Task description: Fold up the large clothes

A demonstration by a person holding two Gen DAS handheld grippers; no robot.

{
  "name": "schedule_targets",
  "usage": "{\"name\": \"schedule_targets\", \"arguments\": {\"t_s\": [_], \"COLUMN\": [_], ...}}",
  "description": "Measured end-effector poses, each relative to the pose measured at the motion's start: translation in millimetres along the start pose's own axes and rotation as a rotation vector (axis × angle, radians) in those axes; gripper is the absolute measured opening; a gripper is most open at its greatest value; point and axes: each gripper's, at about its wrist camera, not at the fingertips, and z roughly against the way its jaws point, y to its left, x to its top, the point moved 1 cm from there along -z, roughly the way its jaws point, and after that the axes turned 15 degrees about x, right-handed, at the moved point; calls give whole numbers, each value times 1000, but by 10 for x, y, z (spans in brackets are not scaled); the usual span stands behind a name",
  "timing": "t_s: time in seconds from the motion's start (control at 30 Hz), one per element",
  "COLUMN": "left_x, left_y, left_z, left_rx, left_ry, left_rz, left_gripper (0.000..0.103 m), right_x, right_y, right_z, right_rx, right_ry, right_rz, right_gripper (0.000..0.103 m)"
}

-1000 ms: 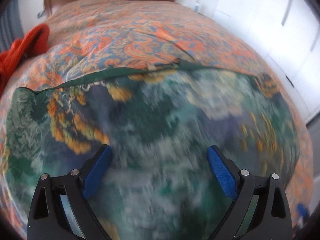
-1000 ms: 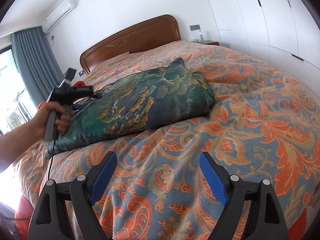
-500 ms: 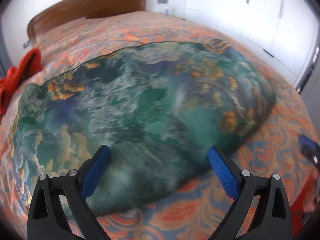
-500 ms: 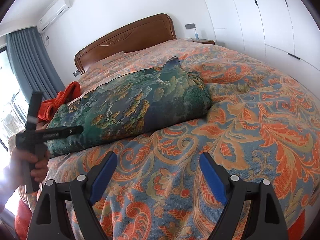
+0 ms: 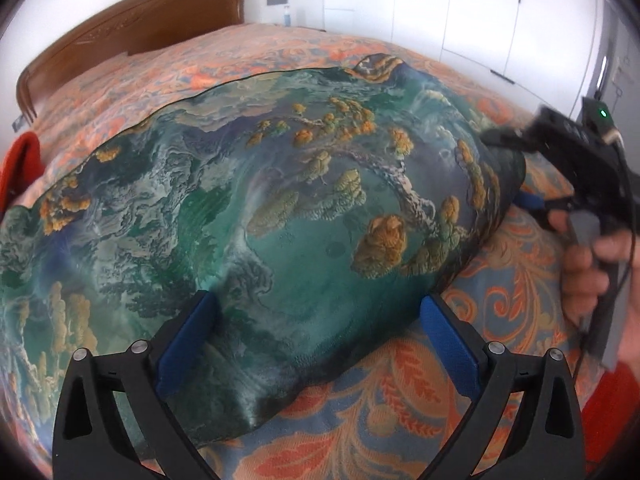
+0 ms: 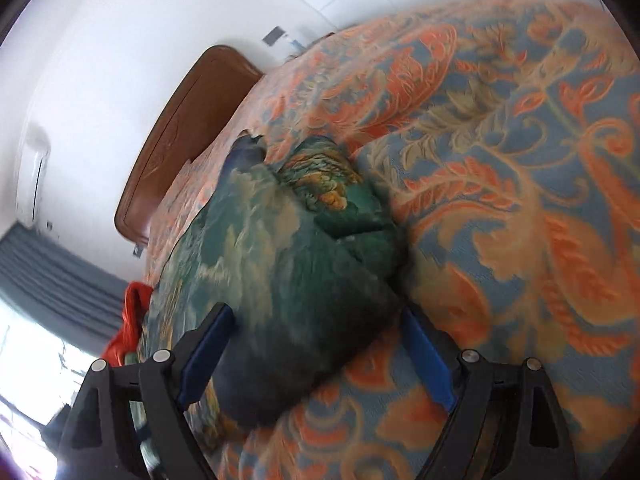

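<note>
patterned bedspread bears a green garment; left gripper and right gripper both gape, unclamped.

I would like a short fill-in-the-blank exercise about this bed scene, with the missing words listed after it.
1. The green patterned garment lies on a bedspread printed mostly in blue and ____.
2. Both the left gripper and the right gripper have jaws that stand ____.
3. The headboard at the far end of the bed is made of ____.
4. Beside the garment's far left edge lies a bunched cloth coloured ____.

Missing words: orange; open; wood; red
</note>
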Motion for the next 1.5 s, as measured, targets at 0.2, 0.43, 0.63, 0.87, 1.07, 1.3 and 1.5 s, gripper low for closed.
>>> {"name": "schedule_targets", "arguments": {"t_s": [0.2, 0.43, 0.63, 0.87, 1.07, 1.3, 1.5], "left_x": [77, 775, 1338, 1346, 1100, 1037, 934], "left_y": [196, 466, 423, 238, 113, 335, 1103], "left_z": [224, 772, 909, 889, 708, 612, 716], "left_rx": [-64, -266, -433, -242, -3, -50, -87], "left_ry": [32, -38, 43, 116, 139, 123, 121], "left_rz": [28, 156, 147, 8, -135, -76, 75], "left_gripper": [100, 100, 100, 100, 54, 27, 27], "right_x": [89, -109, -635, -1458, -2049, -2031, -1724], "right_y": [32, 975, 1837, 2361, 2506, 2442, 2384], "right_z": [-116, 174, 285, 151, 29, 2, 298], "right_rx": [-26, -41, -17, 7, -20, 22, 220], "right_ry": [-50, -96, -116, -57, -23, 40, 134], "right_rz": [-17, 435, 851, 1202, 1471, 1415, 1112], "right_gripper": [40, 29, 29, 29, 29, 61, 72]}}
